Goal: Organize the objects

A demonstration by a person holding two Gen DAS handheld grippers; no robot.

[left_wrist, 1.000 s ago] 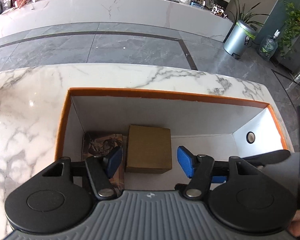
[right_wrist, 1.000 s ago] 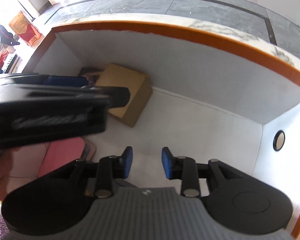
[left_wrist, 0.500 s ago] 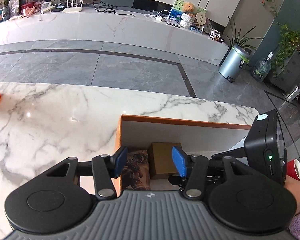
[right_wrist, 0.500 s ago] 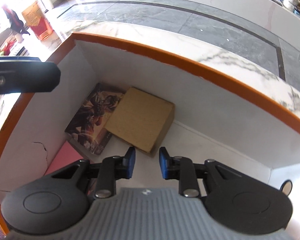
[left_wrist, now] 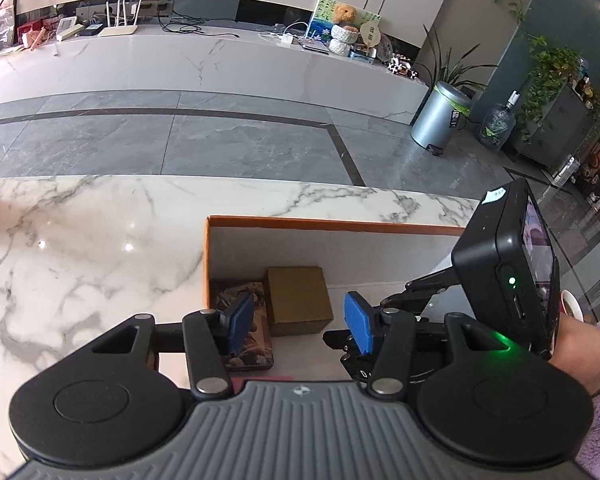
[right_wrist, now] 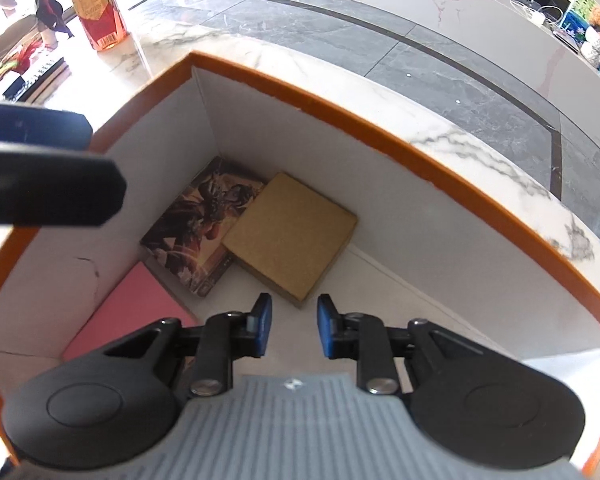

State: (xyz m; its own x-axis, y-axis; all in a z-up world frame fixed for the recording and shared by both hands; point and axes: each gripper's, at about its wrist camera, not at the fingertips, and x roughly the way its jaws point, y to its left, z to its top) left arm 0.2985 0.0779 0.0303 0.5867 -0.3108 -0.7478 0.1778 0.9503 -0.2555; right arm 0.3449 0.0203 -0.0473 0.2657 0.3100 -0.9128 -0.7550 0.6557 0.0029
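Right tongs (right_wrist: 290,330) narrowly spread, empty, over the bin (right_wrist: 340,112). Just ahead: kraft box (right_wrist: 290,238), corner toward the tongs; picture box (right_wrist: 204,222) to its left, pink item (right_wrist: 134,314) nearer-left. Left tongs (left_wrist: 298,326) spread, empty, farther back. Right hand nearer. Ahead-left on counter (right_wrist: 188,40): orange carton (right_wrist: 100,12).

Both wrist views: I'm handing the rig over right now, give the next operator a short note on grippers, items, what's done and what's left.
Left gripper: open, empty, above the box's near-left side.
Right gripper: open, narrow gap, nothing between the pads, above the box floor.
Orange-rimmed box sits on the marble counter.
Done: illustrated box, brown cardboard box and pink flat item lie together in the box's left corner.
Left: an orange package stands on the counter outside; whether it belongs in the box is unclear.
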